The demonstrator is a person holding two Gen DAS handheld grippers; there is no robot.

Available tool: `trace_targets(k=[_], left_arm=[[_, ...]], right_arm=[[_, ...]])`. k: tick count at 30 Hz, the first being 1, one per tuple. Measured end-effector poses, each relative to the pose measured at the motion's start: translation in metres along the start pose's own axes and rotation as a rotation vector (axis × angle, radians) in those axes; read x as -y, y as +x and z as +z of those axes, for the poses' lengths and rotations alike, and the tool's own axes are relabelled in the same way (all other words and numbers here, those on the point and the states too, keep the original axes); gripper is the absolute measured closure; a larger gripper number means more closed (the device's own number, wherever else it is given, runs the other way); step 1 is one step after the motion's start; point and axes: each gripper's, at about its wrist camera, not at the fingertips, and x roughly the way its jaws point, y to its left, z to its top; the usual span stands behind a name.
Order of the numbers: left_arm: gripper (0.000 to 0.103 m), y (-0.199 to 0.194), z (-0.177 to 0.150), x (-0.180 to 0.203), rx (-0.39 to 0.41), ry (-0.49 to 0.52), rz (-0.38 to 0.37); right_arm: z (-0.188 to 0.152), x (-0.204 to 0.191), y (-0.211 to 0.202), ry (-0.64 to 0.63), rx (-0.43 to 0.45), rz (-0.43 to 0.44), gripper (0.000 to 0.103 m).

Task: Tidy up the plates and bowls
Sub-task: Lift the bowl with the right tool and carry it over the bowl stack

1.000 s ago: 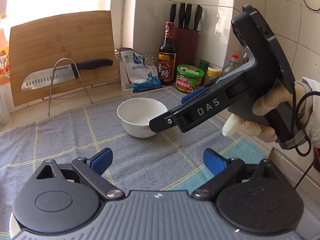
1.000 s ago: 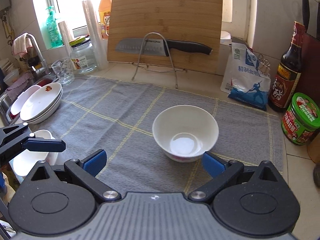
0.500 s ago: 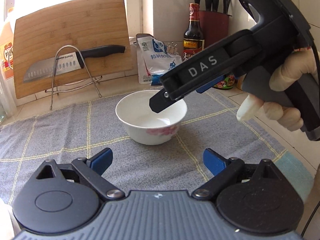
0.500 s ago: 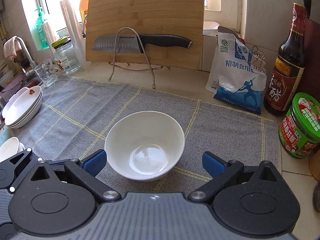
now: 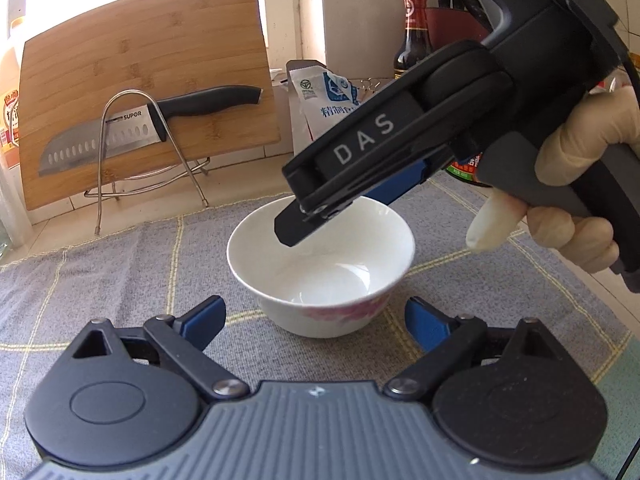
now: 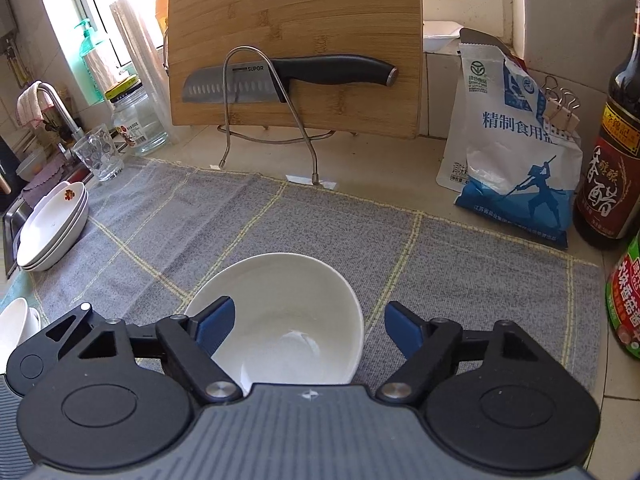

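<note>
A white bowl with a pink flower print stands upright on the grey checked cloth. My right gripper comes down over it and its jaws are closing. Its left finger is inside the bowl and its right finger is outside the wall, with no pad pressing. The left wrist view shows that black finger dipping past the rim. My left gripper is low in front of the bowl, also closing, its blue pads either side of the bowl's near foot and apart from it.
A stack of white plates and more white crockery lie at the cloth's left end by the sink. Behind stand a cutting board, a knife on a wire rack, a salt bag, a vinegar bottle and a green-lidded jar.
Both grippers have moved in and down toward the bowl. The right gripper's jaws have narrowed, and one finger now sits inside the bowl. The left jaws have narrowed slightly.
</note>
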Motion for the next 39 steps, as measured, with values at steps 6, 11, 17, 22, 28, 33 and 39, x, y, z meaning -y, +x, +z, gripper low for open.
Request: trace_targets(k=[6,11,17,22,28,33,39], left_arm=[[0.014,0.006,0.003,-0.001,0.007,-0.001,-0.007],[0.014,0.007,0.006,0.000,0.007,-0.006,-0.021],[0.015,0.003,0.007,-0.001,0.016,-0.015,-0.028],[0.015,0.003,0.007,-0.002,0.017,-0.017,-0.028],[0.015,0.002,0.007,-0.003,0.011,-0.006,-0.029],[0.015,-0.002,0.007,-0.003,-0.005,0.011,-0.036],[0.015,-0.017,0.006,-0.003,-0.006,0.037,-0.060]], right_arm=[[0.003,0.002,0.004,-0.003,-0.014,0.025,0.029],[0.004,0.002,0.006,-0.005,-0.022,0.036,0.034],[0.003,0.003,0.005,-0.003,-0.024,0.041,0.037],[0.003,0.003,0.005,-0.001,-0.024,0.041,0.037],[0.002,0.003,0.004,0.005,-0.029,0.045,0.037],[-0.002,0.003,-0.002,0.037,-0.030,0.074,0.038],[-0.008,-0.005,-0.011,0.043,-0.045,0.068,0.037]])
